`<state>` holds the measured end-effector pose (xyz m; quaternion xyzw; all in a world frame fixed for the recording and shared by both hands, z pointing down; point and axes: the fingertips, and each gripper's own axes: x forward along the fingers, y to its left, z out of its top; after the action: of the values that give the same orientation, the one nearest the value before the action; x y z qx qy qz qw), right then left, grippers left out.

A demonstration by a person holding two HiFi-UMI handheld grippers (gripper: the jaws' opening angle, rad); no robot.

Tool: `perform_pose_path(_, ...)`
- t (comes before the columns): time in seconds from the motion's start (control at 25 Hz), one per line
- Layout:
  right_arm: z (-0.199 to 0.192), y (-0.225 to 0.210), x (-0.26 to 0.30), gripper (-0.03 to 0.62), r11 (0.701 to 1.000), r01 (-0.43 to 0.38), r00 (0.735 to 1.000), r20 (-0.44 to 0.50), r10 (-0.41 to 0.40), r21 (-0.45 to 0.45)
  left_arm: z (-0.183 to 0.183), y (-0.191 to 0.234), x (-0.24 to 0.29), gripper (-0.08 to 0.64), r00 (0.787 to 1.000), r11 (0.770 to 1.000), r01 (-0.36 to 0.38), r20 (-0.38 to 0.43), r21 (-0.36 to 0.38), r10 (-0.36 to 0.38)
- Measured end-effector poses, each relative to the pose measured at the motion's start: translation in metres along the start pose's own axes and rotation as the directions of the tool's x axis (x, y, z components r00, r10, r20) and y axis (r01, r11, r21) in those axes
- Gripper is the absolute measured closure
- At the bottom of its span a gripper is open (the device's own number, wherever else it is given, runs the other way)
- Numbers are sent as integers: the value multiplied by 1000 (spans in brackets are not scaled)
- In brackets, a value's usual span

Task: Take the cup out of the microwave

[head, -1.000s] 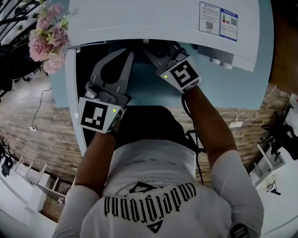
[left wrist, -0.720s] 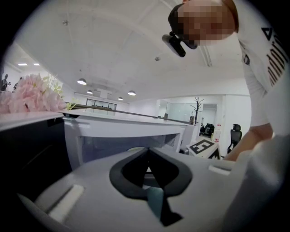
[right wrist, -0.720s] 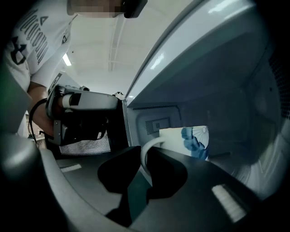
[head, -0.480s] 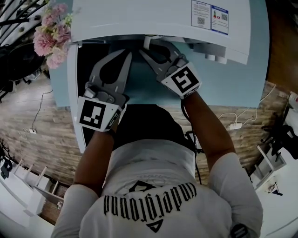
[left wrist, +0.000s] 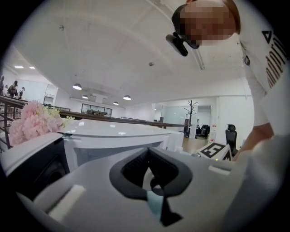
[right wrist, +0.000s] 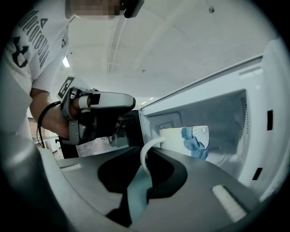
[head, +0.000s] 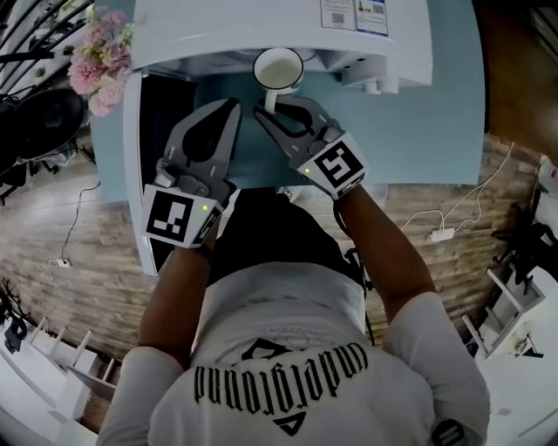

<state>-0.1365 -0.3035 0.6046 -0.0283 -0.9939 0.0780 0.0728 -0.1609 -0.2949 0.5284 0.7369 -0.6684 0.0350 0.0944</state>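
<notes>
Where the microwave [head: 261, 30] mouth ends, right hand-held gripper [head: 275, 106] pinches cup [head: 278, 68] (by handle [right wrist: 145, 154]).

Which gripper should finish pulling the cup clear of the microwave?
Right. The right gripper is clamped on the handle of the cup, which sits at the mouth of the microwave. The left gripper is shut on nothing, off to the side by the open door.

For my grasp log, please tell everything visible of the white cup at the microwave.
The white cup looks ceramic, with a blue print on its side and a curved white handle. It stands upright, mouth up, inside looking empty, at the front opening of the white microwave. The right claw is shut on the handle; what the cup rests on is hidden.
</notes>
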Motion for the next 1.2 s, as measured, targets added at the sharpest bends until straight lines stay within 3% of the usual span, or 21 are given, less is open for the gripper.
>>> perform_pose_path(0.56,38,42,-63,546,997,73,997,17,-72,-35,27,-50,-30,510,997,998,54,59,39,-57)
perform_pose_path(0.68,55,54,-73,545,994,84,996,19,-83,-66,36,-62,-39,509,996,997,71,43,35,-72)
perform_pose_path(0.92,97,83,-97,545,990,107,993,52,-103,-97,55,-68,-64,509,993,995,72,89,70,-79)
perform_pose_path(1.2,144,111,-123,545,987,133,987,98,-125,-87,84,-89,-82,511,983,985,140,103,103,-151)
